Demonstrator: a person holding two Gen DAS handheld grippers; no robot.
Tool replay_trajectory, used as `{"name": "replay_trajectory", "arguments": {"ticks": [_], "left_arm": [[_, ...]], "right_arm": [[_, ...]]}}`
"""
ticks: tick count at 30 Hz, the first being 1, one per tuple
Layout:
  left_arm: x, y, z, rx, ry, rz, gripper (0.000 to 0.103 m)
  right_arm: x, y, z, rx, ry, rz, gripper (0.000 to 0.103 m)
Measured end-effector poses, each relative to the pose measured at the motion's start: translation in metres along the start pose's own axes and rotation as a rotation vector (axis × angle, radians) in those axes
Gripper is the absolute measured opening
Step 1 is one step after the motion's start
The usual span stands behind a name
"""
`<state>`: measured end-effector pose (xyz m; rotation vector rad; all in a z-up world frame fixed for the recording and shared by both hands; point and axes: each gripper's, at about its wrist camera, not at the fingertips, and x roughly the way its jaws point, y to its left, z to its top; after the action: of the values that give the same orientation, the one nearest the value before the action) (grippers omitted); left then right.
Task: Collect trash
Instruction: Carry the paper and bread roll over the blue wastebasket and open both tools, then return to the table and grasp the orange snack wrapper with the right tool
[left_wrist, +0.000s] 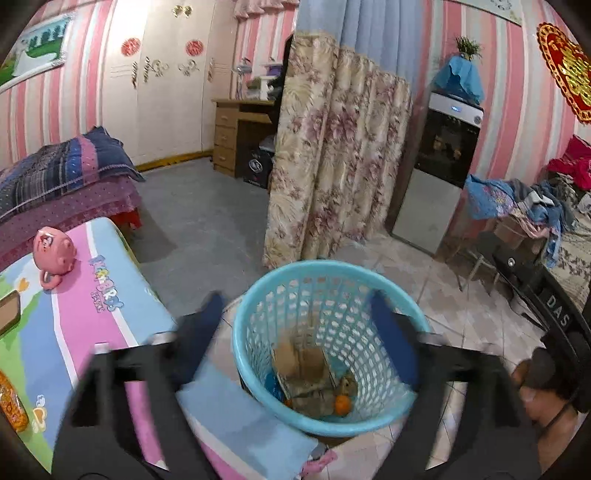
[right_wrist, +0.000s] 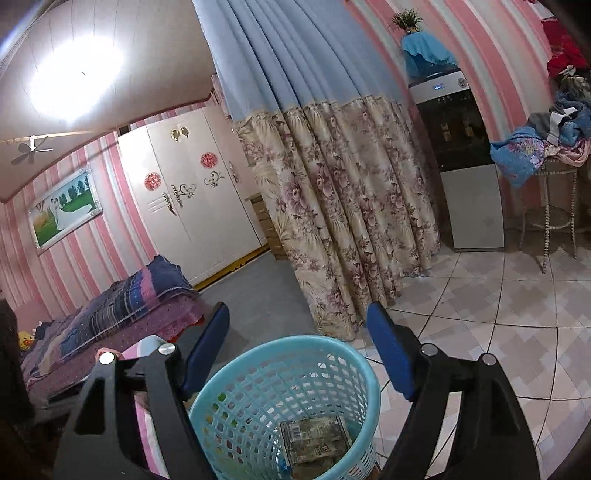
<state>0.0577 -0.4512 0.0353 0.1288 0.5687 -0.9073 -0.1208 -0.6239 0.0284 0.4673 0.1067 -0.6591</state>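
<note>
A light blue plastic mesh basket (left_wrist: 332, 317) stands on the tiled floor beside a low table. Inside it lie brown cardboard scraps (left_wrist: 306, 365), crumpled wrappers and a small orange fruit (left_wrist: 341, 404). My left gripper (left_wrist: 297, 299) hangs open above the basket's mouth, with nothing between its blue pads. In the right wrist view the same basket (right_wrist: 280, 343) sits below my right gripper (right_wrist: 297, 308), which is also open and holds nothing. A flat printed packet (right_wrist: 314, 439) lies at the basket's bottom.
The low table (left_wrist: 74, 314) with a colourful mat holds a pink piggy bank (left_wrist: 53, 254) and an orange snack packet (left_wrist: 11, 402) at its left edge. A floral curtain (left_wrist: 332, 155), a water dispenser (left_wrist: 439, 155), a bed (left_wrist: 66, 173) and a black chair (left_wrist: 535, 288) surround the floor.
</note>
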Motion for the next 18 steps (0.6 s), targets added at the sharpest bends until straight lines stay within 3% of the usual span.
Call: {"name": "replay_trajectory", "arguments": {"ticks": [7,14,18], "left_arm": [[-0.020,0.040,0.000,-0.058,-0.017,0.091,0.085],[-0.091,0.129,-0.023,-0.122,-0.068,0.281,0.088],[-0.149,0.189,-0.050,-0.168,-0.087,0.436,0.089]], "right_arm": [[0.002,0.004,0.000,-0.010,0.022,0.045,0.076],[0.006,0.028,-0.004,-0.046,0.051,0.137,0.076],[0.009,0.069,-0.012,-0.080,0.092,0.268,0.079]]}}
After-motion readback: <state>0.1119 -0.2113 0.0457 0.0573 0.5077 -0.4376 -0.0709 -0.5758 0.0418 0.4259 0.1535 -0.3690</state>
